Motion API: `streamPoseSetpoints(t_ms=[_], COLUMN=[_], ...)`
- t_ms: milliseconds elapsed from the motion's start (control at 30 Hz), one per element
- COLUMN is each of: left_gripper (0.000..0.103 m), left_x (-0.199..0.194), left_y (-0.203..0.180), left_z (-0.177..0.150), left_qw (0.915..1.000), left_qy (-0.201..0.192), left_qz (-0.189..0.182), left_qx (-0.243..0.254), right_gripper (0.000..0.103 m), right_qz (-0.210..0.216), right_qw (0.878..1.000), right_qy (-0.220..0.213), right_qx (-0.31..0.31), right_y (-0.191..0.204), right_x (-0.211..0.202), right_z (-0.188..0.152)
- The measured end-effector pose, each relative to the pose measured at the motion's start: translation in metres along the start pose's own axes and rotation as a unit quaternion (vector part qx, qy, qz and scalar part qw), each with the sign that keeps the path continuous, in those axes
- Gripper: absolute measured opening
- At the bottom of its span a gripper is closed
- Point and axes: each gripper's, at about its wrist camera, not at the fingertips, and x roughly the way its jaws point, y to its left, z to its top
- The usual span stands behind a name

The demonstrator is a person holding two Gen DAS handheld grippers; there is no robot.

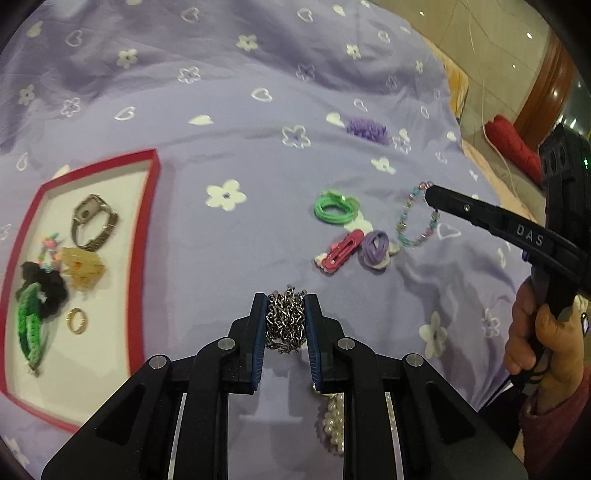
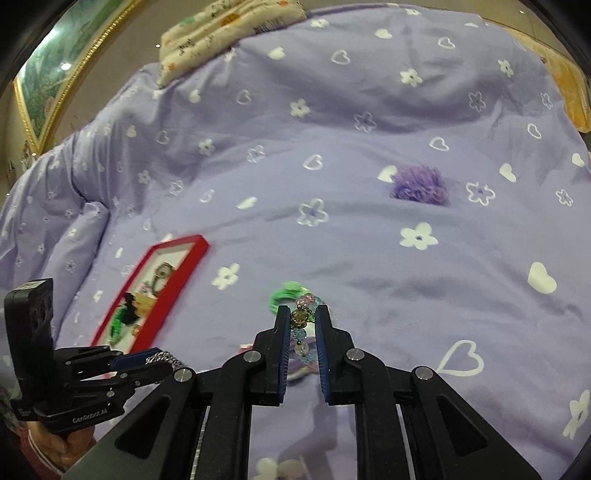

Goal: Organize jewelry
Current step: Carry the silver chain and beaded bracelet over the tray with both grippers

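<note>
My left gripper (image 1: 286,301) is shut on a bunched silver chain (image 1: 285,320) and holds it above the purple bedspread; it also shows in the right wrist view (image 2: 157,363). My right gripper (image 2: 302,314) is shut on a pastel beaded bracelet (image 2: 301,325); in the left wrist view the bracelet (image 1: 410,225) hangs from the right gripper (image 1: 430,192). A red-rimmed white tray (image 1: 142,229) at the left holds a watch (image 1: 92,219), a gold ring (image 1: 76,320), a black scrunchie (image 1: 46,288), a green braided band and a yellow clip.
On the bedspread lie a green hair tie (image 1: 334,210), a pink clip (image 1: 341,251), a purple hair tie (image 1: 373,247) and a purple pom-pom (image 2: 419,186). A pearl piece (image 1: 332,421) lies under my left gripper. A pillow (image 2: 221,33) lies at the far edge.
</note>
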Motion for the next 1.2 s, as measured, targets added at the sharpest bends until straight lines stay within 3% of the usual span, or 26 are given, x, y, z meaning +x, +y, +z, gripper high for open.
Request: streamPoseSetpoints(t_ms=[500, 1200], left_gripper=[0.018, 0.016], left_x=[-0.052, -0.091], left_y=[0.059, 0.152], left_z=[-0.018, -0.047], left_qw=[0.9963, 0.9805], left_qy=[-0.04, -0.067], left_qz=[0.032, 0.088], left_qx=[-0.07, -0.162], right_gripper=[0.013, 0.013], right_qz=[0.075, 0.167], right_qw=[0.996, 0.98], right_qy=[0.009, 0.051], right_qx=[-0.047, -0.1], right_y=[0.084, 0.191], right_x=[0.003, 0.049], right_z=[-0.004, -0.013])
